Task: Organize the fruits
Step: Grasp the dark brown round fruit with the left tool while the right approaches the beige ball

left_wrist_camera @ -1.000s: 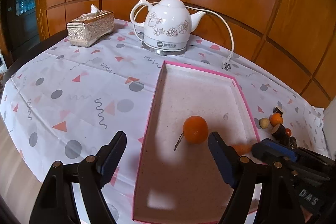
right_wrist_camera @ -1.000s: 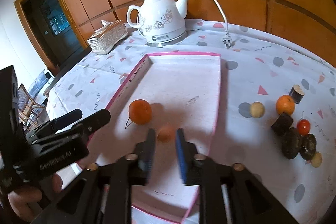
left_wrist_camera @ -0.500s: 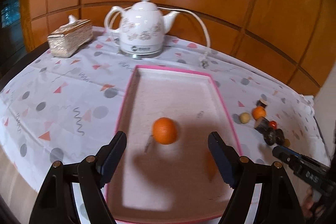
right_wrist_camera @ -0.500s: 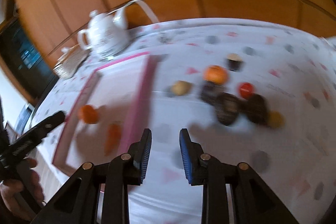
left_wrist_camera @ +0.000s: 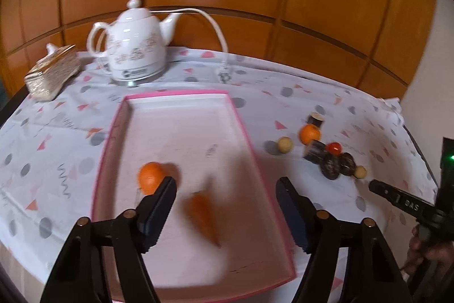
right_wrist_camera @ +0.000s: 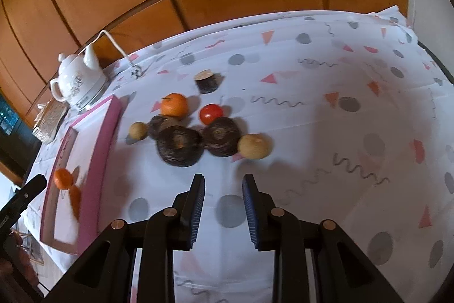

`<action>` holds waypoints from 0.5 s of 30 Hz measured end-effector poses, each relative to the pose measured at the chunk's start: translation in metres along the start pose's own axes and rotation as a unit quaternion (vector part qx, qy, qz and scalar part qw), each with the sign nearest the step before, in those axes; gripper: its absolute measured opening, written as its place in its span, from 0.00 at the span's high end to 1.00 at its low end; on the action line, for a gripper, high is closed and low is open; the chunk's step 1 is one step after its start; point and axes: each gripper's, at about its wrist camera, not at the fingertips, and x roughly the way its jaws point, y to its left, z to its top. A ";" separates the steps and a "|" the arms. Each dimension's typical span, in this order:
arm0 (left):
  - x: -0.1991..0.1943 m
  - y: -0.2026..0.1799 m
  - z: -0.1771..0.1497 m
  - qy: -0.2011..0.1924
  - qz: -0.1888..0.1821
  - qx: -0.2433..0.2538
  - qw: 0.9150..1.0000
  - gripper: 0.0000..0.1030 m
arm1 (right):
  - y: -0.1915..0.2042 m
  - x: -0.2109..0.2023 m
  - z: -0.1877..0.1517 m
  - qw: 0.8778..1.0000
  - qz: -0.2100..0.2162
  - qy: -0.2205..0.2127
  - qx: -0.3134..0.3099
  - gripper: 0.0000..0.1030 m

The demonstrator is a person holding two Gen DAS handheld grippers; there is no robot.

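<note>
Wood panelling behind, patterned tablecloth (right_wrist_camera: 326, 110) over the table; cloth edge runs along the right of my right wrist view, with plenty of bare cloth on that side. Pink tray (left_wrist_camera: 256, 161) sits centre in my left view, holding an orange (left_wrist_camera: 150, 177) and a blurred orange piece (left_wrist_camera: 203, 213). Loose fruit pile (right_wrist_camera: 195, 132) lies mid-frame in the right view, just right of the tray. Left gripper (left_wrist_camera: 225, 206) half open over the tray, jaws just been closing, nothing gripped. Right gripper (right_wrist_camera: 222, 206) narrowly parted, empty, above bare cloth near the pile. Lettering on its body in the left view reads "DAS". Kettle (left_wrist_camera: 136, 47) label unreadable.
</note>
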 end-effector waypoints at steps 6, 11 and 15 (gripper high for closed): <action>0.011 -0.023 0.006 0.013 -0.032 0.028 0.999 0.41 | -0.013 0.006 0.007 1.000 -0.023 -0.002 0.005 0.73; 0.021 -0.035 0.011 0.023 -0.047 0.037 0.998 0.42 | -0.018 0.017 0.015 1.000 -0.030 0.006 0.003 0.73; 0.025 -0.037 0.014 0.027 -0.048 0.038 0.998 0.42 | -0.018 0.019 0.020 1.000 -0.027 0.005 0.002 0.73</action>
